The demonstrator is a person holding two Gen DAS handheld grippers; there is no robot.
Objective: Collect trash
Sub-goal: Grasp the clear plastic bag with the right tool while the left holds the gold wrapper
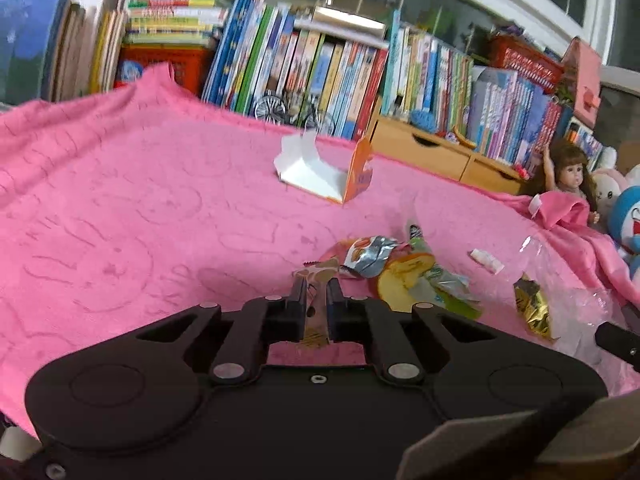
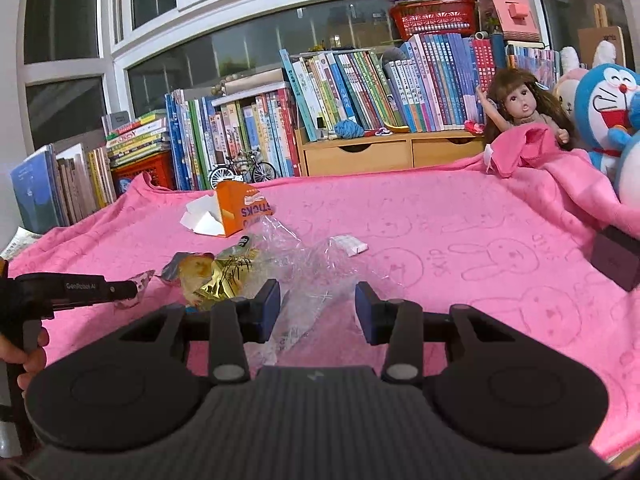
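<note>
My left gripper [image 1: 316, 282] is shut on a pink and orange snack wrapper [image 1: 320, 270], lifted slightly over the pink blanket [image 1: 120, 208]. Just beyond it lies a heap of wrappers: a silver one [image 1: 370, 256], a yellow-orange one [image 1: 404, 280] and a green one [image 1: 452, 292]. A gold wrapper [image 2: 224, 284] lies inside a clear plastic bag [image 2: 312, 264]. My right gripper [image 2: 317, 286] stands open, and the crumpled bag runs between its blue pads [image 2: 268, 308]. The left gripper [image 2: 134, 288] reaches in from the left with its wrapper.
A torn-open orange box [image 2: 236, 212] and a small white wrapper [image 2: 352, 245] lie farther back on the blanket. Behind stand rows of books [image 2: 248, 136], wooden drawers [image 2: 360, 156], a doll [image 2: 520, 108] and plush toys [image 2: 608, 108]. A dark block [image 2: 616, 256] sits at the right.
</note>
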